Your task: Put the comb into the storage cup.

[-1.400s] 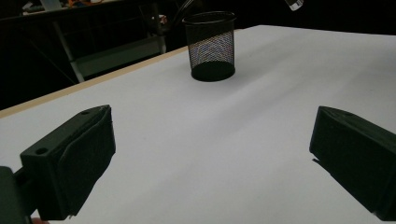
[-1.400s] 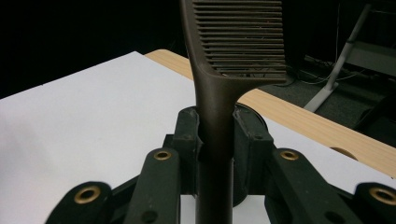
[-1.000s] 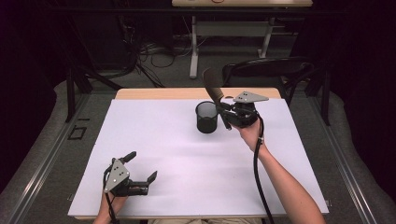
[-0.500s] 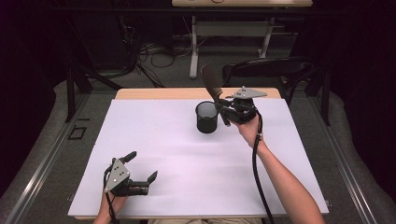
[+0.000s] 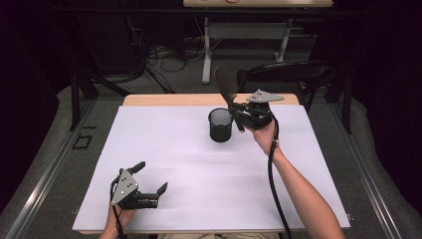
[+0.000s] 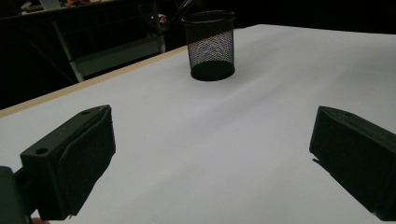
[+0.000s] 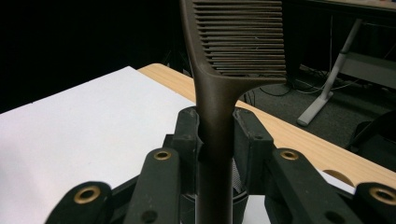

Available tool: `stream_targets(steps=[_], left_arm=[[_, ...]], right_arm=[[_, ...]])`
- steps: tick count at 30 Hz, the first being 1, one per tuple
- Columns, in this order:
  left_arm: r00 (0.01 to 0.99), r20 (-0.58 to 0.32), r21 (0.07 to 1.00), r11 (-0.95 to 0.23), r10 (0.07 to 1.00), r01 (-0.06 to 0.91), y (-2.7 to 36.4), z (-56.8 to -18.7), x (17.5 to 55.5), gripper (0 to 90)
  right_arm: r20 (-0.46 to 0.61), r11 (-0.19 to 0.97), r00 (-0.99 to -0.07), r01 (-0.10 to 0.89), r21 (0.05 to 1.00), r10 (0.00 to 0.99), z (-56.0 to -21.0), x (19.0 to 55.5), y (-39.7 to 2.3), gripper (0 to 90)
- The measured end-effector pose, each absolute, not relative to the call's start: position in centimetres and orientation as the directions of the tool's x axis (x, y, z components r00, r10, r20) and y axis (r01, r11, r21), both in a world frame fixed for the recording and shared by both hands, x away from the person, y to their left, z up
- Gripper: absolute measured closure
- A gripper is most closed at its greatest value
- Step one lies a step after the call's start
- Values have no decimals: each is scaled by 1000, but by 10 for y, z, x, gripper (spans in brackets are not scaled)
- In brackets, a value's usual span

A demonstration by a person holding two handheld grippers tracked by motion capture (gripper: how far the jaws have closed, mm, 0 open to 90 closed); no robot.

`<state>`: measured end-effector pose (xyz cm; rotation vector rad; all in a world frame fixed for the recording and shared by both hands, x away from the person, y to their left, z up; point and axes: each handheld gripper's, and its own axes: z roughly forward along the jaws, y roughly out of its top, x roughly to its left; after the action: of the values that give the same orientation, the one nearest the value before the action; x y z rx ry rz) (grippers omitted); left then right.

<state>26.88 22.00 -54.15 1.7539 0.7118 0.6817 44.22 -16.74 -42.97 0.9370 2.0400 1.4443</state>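
Note:
A dark brown comb [image 5: 225, 84] [image 7: 238, 42] stands upright, teeth end up. My right gripper [image 5: 235, 110] [image 7: 215, 135] is shut on its handle, at the far side of the table. Just left of that gripper a black mesh cup [image 5: 220, 124] [image 6: 208, 45] stands upright on the white sheet, and the comb's handle hangs close above the cup's right rim. My left gripper [image 5: 151, 177] [image 6: 210, 158] rests near the front left of the table, open, with nothing between its jaws. It points across the sheet toward the cup.
A white sheet [image 5: 189, 164] covers the table, with a strip of bare wood [image 5: 164, 99] along the far edge. A dark chair [image 5: 283, 74] stands behind the table at the right. Cables and a desk frame [image 5: 206, 55] lie on the floor beyond.
The right gripper has lifted the comb slightly beside the cup. The left gripper has not moved.

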Motion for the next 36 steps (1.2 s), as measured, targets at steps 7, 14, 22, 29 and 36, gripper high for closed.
stream_targets(steps=[7,14,22,29,36], left_arm=[[658,101,960,-247,746,132,220,-541,269,3],[659,100,960,-247,745,134,220,-541,269,3],[660,102,959,-249,744,133,220,-541,269,3],[662,103,959,-251,743,132,220,-541,269,3],[661,101,960,-248,743,132,220,-541,269,3]], right_arm=[[3,216,-661,249,944,750,-427,444,-164,730],[5,212,-664,246,946,748,-425,447,-160,730],[11,204,-659,249,947,752,-426,451,-159,730],[13,197,-658,244,949,753,-425,454,-157,730],[16,188,-657,238,953,754,-424,457,-155,730]])
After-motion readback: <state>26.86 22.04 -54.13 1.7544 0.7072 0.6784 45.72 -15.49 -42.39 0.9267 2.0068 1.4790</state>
